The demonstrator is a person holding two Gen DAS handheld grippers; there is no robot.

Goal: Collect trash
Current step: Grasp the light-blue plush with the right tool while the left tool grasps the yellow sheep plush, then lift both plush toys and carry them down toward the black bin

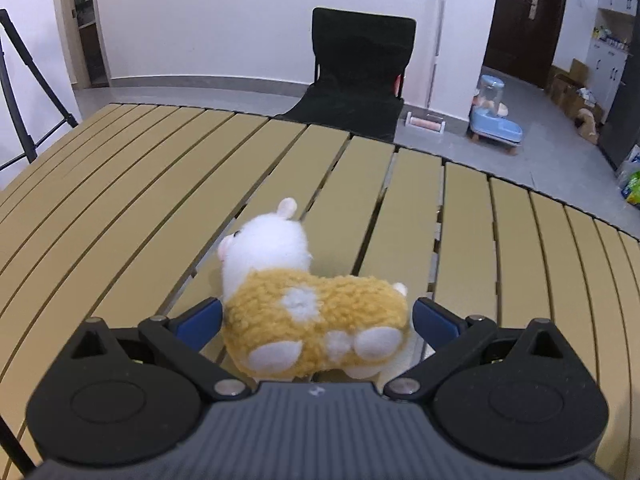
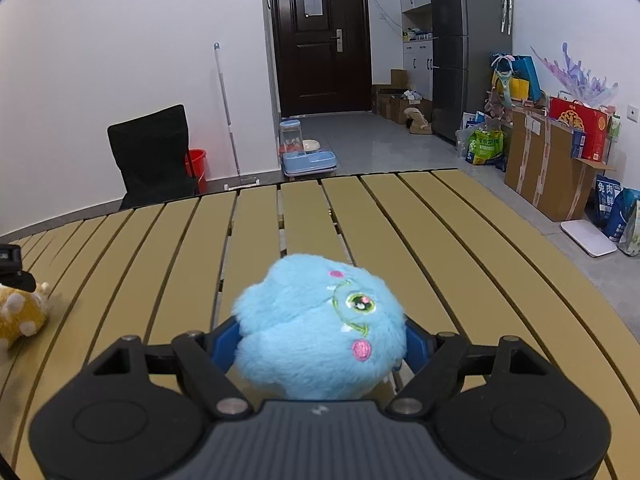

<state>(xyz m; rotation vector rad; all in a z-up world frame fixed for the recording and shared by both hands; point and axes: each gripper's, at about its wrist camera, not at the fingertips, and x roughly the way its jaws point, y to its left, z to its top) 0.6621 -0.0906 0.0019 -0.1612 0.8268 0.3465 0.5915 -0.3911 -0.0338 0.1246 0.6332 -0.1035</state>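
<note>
A wide tabletop of tan slats with dark gaps fills both views.

On it, in the left wrist view, lies a plush animal with a woolly mustard-yellow body, white patches and pale feet, and a fluffy white head with a small ear, turned away from the camera. It sits between the blue pads of the left gripper. The left pad touches its fur; the right pad stands just beside it with a thin gap, so the jaws are wide and not pressing.

In the right wrist view, a round sky-blue furry plush shows a stitched green eye and pink cheek spots. The right gripper has closed on it, both blue pads sunk into its sides, the jaws still fairly wide because the toy is bulky.

Only the right wrist view shows both toys: the yellow plush appears at its far left edge, well apart from the blue one. That view alone also shows a tall grey fridge and stacked cardboard boxes. Only the left wrist view shows a tripod. Both show a black chair beyond the tabletop.
</note>
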